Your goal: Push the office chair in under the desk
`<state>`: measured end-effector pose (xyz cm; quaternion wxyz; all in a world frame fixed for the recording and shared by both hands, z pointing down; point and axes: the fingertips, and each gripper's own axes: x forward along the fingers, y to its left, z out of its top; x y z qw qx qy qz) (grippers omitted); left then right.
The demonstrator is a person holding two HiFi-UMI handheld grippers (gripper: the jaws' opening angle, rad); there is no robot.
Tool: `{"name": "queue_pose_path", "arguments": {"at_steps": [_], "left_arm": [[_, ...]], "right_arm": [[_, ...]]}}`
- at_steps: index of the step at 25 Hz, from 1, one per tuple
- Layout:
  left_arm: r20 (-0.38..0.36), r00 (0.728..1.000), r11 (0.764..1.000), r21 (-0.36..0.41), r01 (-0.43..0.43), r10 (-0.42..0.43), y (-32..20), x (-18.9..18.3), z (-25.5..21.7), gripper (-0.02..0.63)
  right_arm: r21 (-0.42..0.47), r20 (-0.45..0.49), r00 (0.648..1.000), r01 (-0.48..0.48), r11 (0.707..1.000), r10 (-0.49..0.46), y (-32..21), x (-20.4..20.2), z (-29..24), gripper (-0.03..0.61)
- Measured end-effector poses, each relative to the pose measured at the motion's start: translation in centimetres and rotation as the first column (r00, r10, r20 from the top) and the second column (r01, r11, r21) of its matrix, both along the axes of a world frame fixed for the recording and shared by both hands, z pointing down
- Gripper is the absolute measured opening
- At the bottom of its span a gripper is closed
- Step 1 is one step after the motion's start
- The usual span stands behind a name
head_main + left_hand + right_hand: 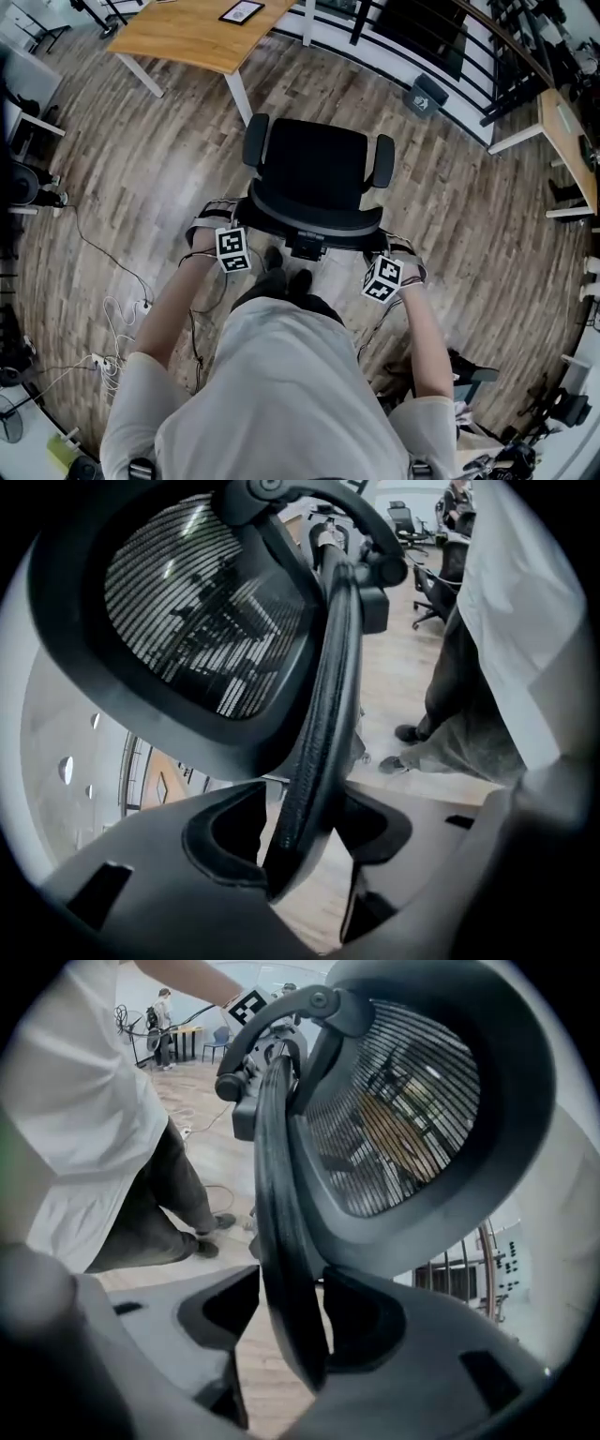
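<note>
Nearest us, our own feet [286, 281] stand just behind the chair base. If we step forward carelessly, we may kick a caster and knock the chair off line. Loose cables [112, 272] lie on the floor to our left, apart from the chair, and they matter only if we sidestep that way.

The left gripper [305, 841] is closed on the backrest rim [328, 686], with its pads against both faces of that thin edge. The right gripper [291, 1321] clamps the same rim [277, 1194] on the other side. We judge both holds to be narrow. A hard shove could make the pads slide along the rim, or tip the backrest forward instead of rolling the chair. Uneven pressure between the two sides would swivel the seat.

The office chair [314, 169] stands on open floor directly ahead of us, not yet under anything. The desk [192, 33] lies beyond it and off to the left, well apart. A straight push would therefore miss the desk and carry the chair toward the railing [441, 56].

If we steer left too late, the left armrest [255, 141] could hit the desk leg [238, 97]. We cannot tell whether the armrests clear the desktop.
</note>
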<state>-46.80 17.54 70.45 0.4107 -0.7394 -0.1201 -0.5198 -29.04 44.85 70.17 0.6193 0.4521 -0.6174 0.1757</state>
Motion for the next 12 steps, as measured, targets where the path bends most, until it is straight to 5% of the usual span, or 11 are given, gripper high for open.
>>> {"name": "queue_pose_path", "arguments": {"at_steps": [5, 12], "left_arm": [[0.104, 0.983, 0.986, 0.056, -0.157, 0.151, 0.0, 0.0, 1.4, 0.092], [0.095, 0.973, 0.976, 0.038, -0.213, 0.209, -0.9, 0.5, 2.4, 0.066]], "right_arm": [[-0.026, -0.124, 0.991, 0.055, 0.998, -0.058, -0.4, 0.9, 1.3, 0.128], [-0.049, -0.113, 0.992, 0.055, 0.997, -0.06, -1.0, 0.3, 1.8, 0.109]]}}
